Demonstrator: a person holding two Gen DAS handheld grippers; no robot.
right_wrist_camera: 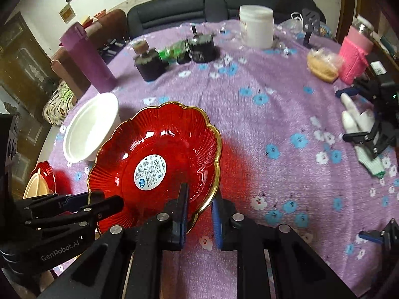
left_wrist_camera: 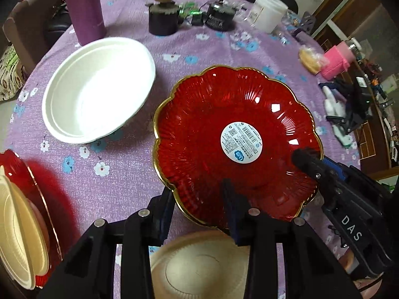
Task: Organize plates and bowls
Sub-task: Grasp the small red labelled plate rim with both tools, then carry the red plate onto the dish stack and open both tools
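Observation:
A red scalloped plate (left_wrist_camera: 212,114) with a gold rim and a round white sticker hangs tilted above the purple flowered cloth (left_wrist_camera: 119,174). My left gripper (left_wrist_camera: 197,196) is shut on its near rim, one finger inside and one outside. My right gripper (right_wrist_camera: 200,199) is shut on the same red plate (right_wrist_camera: 159,137) at its right rim. A white bowl (left_wrist_camera: 97,89) stands to the plate's left. A beige plate (left_wrist_camera: 199,266) lies under the left gripper. At the far left a cream bowl (left_wrist_camera: 15,224) rests in another red plate (left_wrist_camera: 12,164).
A purple tumbler (left_wrist_camera: 84,7), two dark round gadgets (left_wrist_camera: 163,22), a white jar (left_wrist_camera: 268,12) and a pink cup (left_wrist_camera: 336,62) line the table's far side. White gloves and a spare black gripper (right_wrist_camera: 374,129) lie at the right edge.

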